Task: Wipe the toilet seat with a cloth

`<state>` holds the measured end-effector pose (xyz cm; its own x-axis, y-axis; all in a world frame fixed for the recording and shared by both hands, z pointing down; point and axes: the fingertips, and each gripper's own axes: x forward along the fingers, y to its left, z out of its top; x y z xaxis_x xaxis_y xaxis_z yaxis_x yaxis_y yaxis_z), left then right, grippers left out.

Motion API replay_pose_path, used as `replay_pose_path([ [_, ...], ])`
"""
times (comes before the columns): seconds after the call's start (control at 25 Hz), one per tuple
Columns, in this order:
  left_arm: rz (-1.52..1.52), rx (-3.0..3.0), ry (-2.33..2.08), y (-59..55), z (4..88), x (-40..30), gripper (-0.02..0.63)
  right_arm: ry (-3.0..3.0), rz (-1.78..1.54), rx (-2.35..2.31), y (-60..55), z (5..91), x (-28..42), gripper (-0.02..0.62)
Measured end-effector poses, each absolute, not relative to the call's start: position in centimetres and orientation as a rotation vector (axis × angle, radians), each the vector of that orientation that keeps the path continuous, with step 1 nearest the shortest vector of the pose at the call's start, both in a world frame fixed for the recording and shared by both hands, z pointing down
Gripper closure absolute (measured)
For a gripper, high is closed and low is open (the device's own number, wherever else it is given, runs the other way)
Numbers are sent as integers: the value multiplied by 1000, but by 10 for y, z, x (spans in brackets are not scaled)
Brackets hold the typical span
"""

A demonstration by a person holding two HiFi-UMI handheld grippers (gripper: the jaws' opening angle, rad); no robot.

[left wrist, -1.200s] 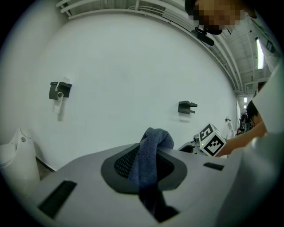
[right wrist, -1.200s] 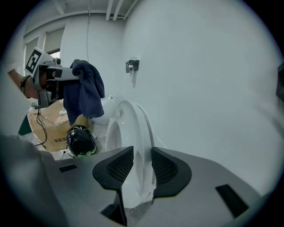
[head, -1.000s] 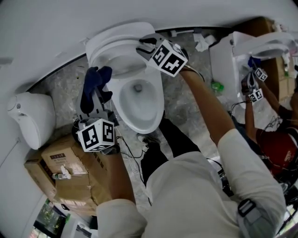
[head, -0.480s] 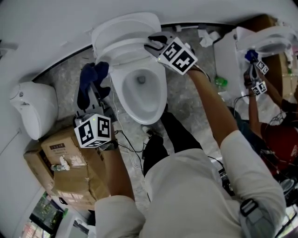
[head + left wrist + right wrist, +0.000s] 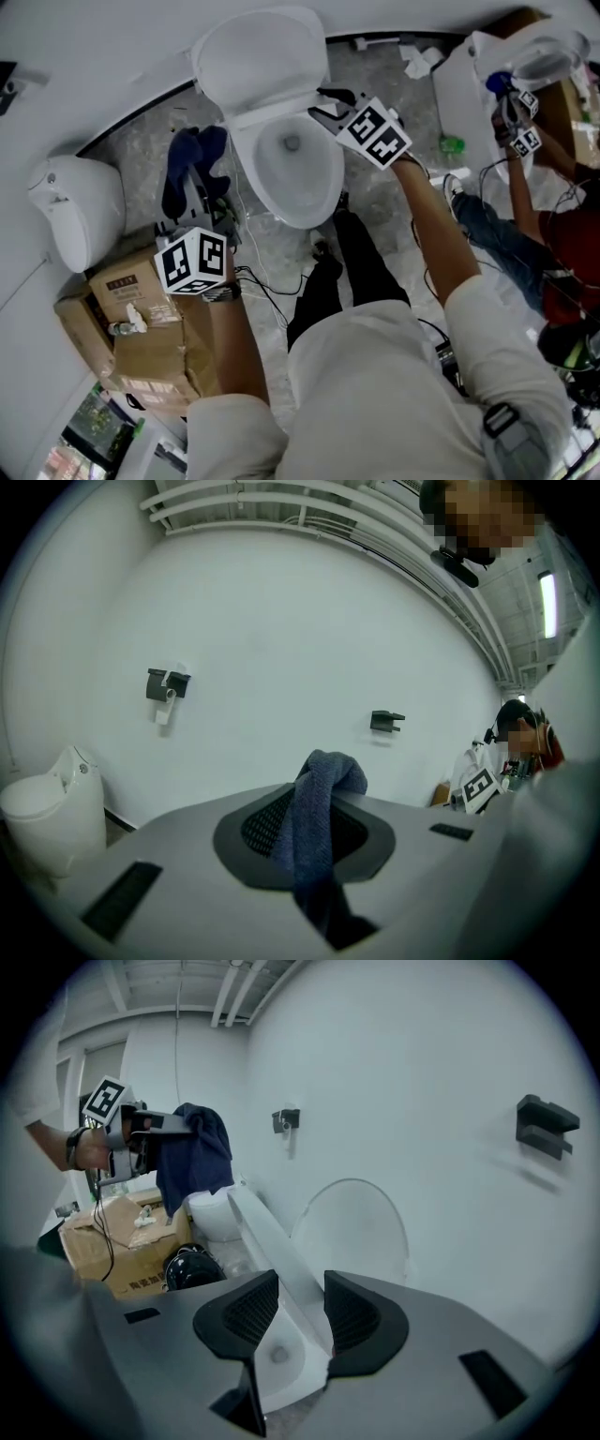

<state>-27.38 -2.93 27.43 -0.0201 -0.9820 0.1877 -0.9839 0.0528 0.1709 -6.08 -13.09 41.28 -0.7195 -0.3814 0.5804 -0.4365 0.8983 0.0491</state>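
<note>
The white toilet (image 5: 292, 178) stands against the wall with its lid (image 5: 258, 56) raised. My right gripper (image 5: 325, 99) is at the seat's right edge. In the right gripper view the seat (image 5: 272, 1241) runs as a slanted white slab between the jaws of this gripper (image 5: 298, 1312), with the lid (image 5: 356, 1227) behind. The jaws are opening and stand a little off the seat. My left gripper (image 5: 195, 186) hangs left of the bowl, shut on a dark blue cloth (image 5: 187, 164). In the left gripper view the cloth (image 5: 328, 775) droops over the pinched jaws of that gripper (image 5: 309, 841).
A small white fixture (image 5: 75, 220) stands at the left, with cardboard boxes (image 5: 141, 328) below it. Cables (image 5: 267, 291) trail over the stone floor. At the right another person (image 5: 525, 216) works with grippers at a second toilet (image 5: 487, 75). A black helmet (image 5: 192, 1265) lies by the boxes.
The lid has swung up against the wall. My right gripper has moved right along the seat's edge. The left gripper with the cloth has hardly moved.
</note>
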Motion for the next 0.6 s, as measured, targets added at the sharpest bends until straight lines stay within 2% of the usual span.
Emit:
replay_pose_path([
  [0.4, 5, 2027, -2022, 15, 285, -274, 568, -2358, -38, 429, -43, 450, -43, 419],
  [0.6, 10, 2033, -1968, 24, 303, -261, 568, -2328, 49, 271, -2, 474, -32, 407],
])
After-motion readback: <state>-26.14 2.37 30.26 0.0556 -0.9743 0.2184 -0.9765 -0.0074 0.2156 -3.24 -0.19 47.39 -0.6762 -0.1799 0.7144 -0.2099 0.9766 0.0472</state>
